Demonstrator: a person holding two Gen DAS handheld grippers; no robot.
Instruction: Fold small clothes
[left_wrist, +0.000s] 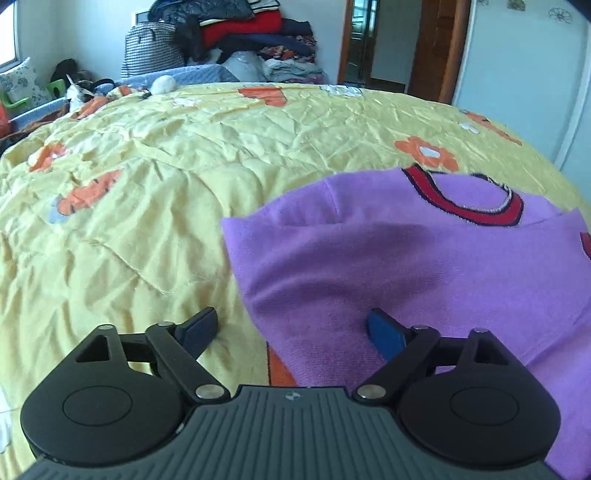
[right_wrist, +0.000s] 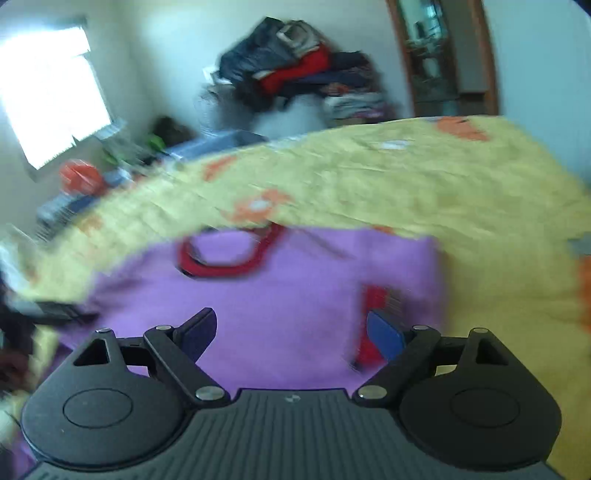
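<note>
- The left gripper (left_wrist: 291, 330) hangs with its jaws spread wide and nothing between them, straddling the near left edge of the purple sweater (left_wrist: 424, 266); one finger is over the yellow flowered quilt (left_wrist: 147, 206), the other over the knit. If it closes here it may pinch quilt along with sweater and drag both.
- The right gripper (right_wrist: 291, 332) is likewise released and empty, above the sweater's body near a red cuff (right_wrist: 373, 317). This view is smeared by blur, so a grab aimed now could miss the edge.
- The sweater lies on the quilt with its red-trimmed neckline (left_wrist: 476, 199) towards the far side and the sides apparently already turned in. A one-sided lift could spill those folds open.
- The quilt is wrinkled and soft; pressing down may ruck it and skew the fold line.
- The clothes pile (left_wrist: 243, 33) beyond the bed is well apart and poses no risk.
</note>
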